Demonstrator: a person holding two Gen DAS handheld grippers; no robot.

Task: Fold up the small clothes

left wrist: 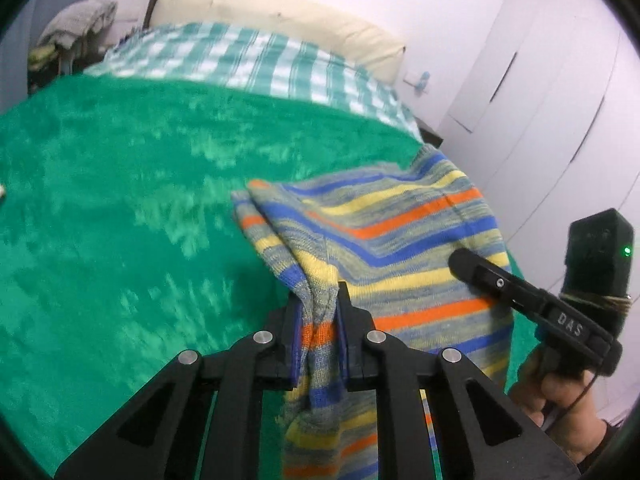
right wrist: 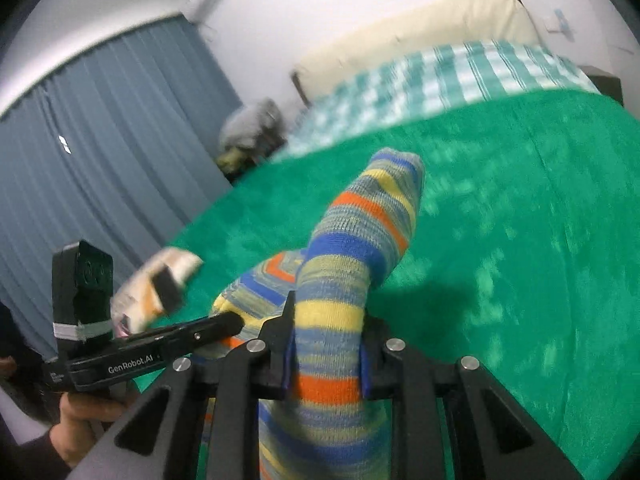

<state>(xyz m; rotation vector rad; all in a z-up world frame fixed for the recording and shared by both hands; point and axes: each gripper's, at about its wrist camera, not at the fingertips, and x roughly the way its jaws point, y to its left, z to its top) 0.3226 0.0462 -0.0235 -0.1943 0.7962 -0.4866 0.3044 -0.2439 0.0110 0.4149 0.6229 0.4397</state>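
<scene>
Your left gripper (left wrist: 318, 328) and right gripper (right wrist: 324, 344) are each clamping the striped knit garment (left wrist: 400, 248), lifting it above the green blanket (left wrist: 120, 200) for folding.

**Bedroom with green-covered bed**

A green blanket (left wrist: 120, 200) covers the near bed; a checked sheet (left wrist: 248, 60) and cream headboard (left wrist: 280, 12) lie far. White wardrobe (left wrist: 540, 100) right, blue-grey curtain (right wrist: 100, 140) left, white walls (right wrist: 320, 0).
</scene>
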